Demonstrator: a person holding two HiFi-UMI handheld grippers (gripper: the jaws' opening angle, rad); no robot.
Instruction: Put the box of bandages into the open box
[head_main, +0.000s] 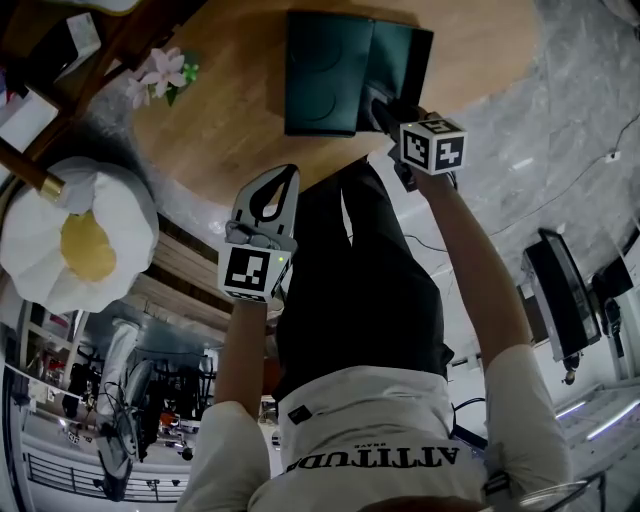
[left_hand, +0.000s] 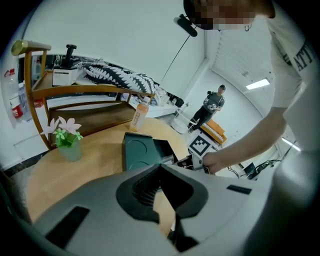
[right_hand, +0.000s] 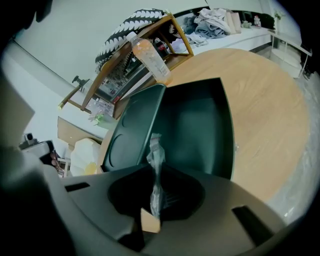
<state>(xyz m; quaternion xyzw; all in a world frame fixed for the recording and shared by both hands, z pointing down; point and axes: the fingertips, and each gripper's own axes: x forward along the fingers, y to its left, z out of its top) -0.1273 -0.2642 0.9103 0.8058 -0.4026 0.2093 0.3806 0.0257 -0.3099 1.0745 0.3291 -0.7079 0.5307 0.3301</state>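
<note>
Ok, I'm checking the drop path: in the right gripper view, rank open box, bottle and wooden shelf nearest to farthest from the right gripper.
1. Nearest: open box, directly ahead of the right gripper, which pinches a thin packet.
2. Next: bottle, beyond the box's far edge, upper left.
3. Farthest: wooden shelf, behind the bottle.

Both forearms reach forward. The left gripper (head_main: 285, 180) hangs nearer, jaws together and empty; the right gripper (head_main: 385, 112), farther out, has its jaws pinched on a thin clear packet (right_hand: 155, 160).
</note>
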